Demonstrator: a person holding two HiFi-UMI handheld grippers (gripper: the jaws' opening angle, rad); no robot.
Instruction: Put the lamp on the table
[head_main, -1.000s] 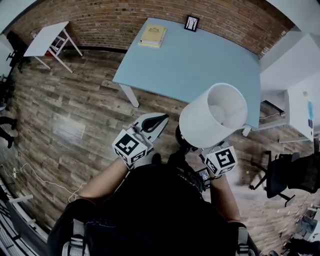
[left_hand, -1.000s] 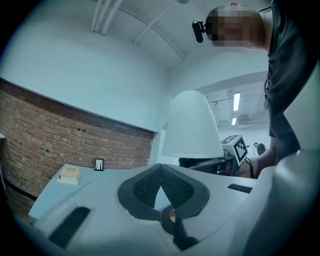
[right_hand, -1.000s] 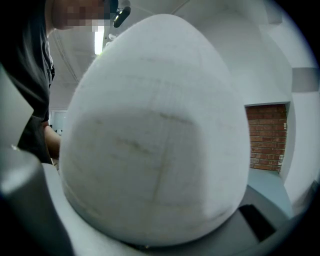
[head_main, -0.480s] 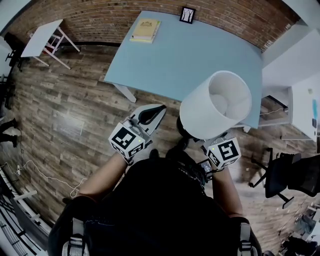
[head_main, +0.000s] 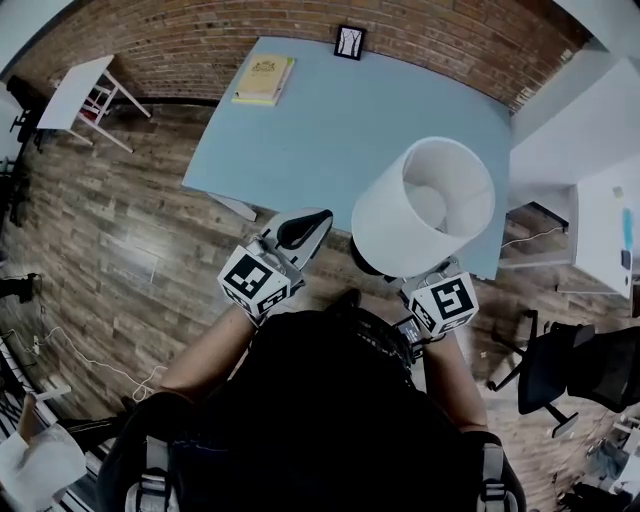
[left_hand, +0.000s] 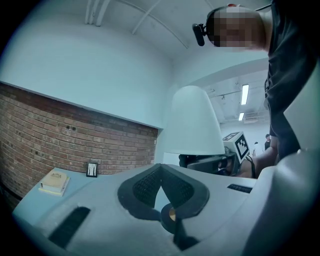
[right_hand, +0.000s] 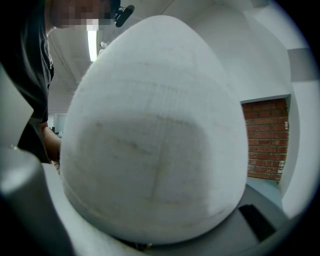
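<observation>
The lamp has a white drum shade (head_main: 425, 205) and a dark base (head_main: 364, 262). It is held off the floor, its shade overlapping the near right corner of the light blue table (head_main: 330, 130) in the head view. My right gripper (head_main: 392, 280) sits under the shade, shut on the lamp; its jaws are hidden. The shade (right_hand: 155, 135) fills the right gripper view. My left gripper (head_main: 300, 228) is shut and empty, left of the lamp, by the table's near edge. The left gripper view shows the shade (left_hand: 192, 122) to its right.
A yellow book (head_main: 262, 78) and a small picture frame (head_main: 349, 41) lie at the table's far edge by the brick wall. A small white table (head_main: 85, 90) stands far left. White furniture (head_main: 590, 200) and a black office chair (head_main: 560, 365) are to the right.
The table has come closer beneath both grippers. The lamp shade has moved from over the floor to overlap the table's near right corner. Both grippers keep their hold.
</observation>
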